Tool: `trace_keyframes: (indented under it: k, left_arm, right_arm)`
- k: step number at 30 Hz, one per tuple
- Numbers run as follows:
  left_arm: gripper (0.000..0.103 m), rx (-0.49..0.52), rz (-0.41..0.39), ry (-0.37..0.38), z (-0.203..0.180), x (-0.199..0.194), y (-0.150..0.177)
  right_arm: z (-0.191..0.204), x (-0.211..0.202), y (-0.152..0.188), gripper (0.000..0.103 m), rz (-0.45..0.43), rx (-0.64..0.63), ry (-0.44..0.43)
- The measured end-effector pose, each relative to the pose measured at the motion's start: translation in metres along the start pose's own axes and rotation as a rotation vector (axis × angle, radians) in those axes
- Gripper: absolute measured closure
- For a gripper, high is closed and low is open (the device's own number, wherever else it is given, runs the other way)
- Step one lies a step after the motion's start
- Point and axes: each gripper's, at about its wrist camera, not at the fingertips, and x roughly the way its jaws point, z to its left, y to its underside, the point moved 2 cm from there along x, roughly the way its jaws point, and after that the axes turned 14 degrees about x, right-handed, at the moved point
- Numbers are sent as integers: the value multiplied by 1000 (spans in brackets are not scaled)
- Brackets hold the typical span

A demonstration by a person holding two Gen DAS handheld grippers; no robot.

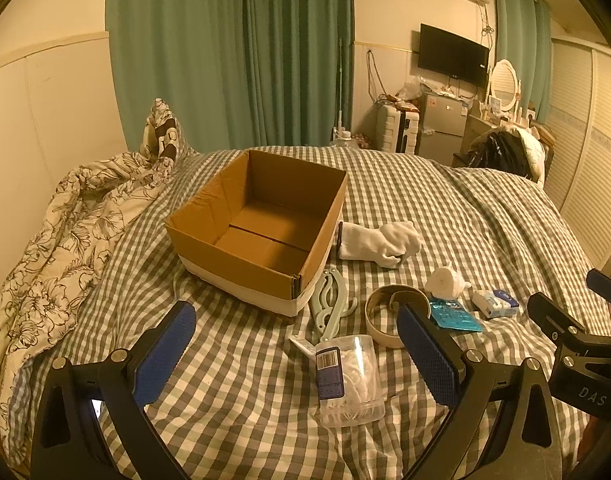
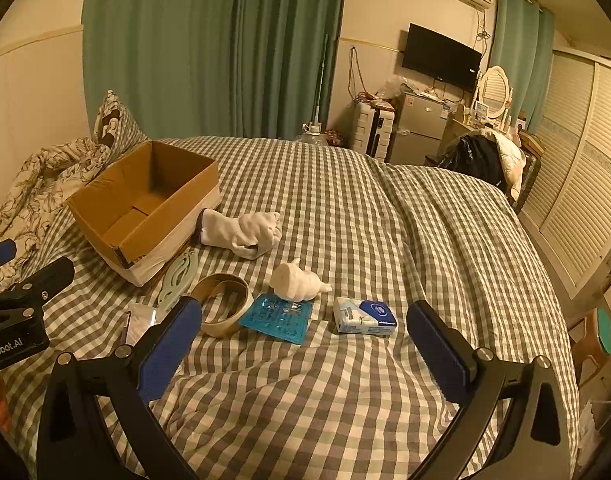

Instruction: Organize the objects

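An open empty cardboard box sits on the checked bed. Beside it lie a white sock, a pale green folding hanger, a tape ring, a white figurine, a blue blister pack and a tissue pack. A clear tub of cotton swabs lies between my left gripper's fingers. My left gripper is open above it. My right gripper is open, just short of the blister pack and tissue pack.
A floral quilt is bunched at the bed's left. Green curtains hang behind. A fridge, suitcase, TV and dresser stand past the far right of the bed. Louvred wardrobe doors run along the right.
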Motion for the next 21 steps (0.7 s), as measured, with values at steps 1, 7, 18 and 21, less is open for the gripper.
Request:
trace_keyframes:
  k: [1,7,18,21]
  left_arm:
    - [1,1,0,2,0,0,0]
    - [4,2,8,21,-4,3,2]
    - [5,18,102,63,-17,29,15]
    - [5,32,160,72,-24,46,25]
  right_arm:
    - [0,0,0,0,-1,-2,0]
    - [1,-2,-1,0,-4,-5,1]
    - [-4,18,3,0,47,7,22]
    - [-6,28,6,0,74,16,31]
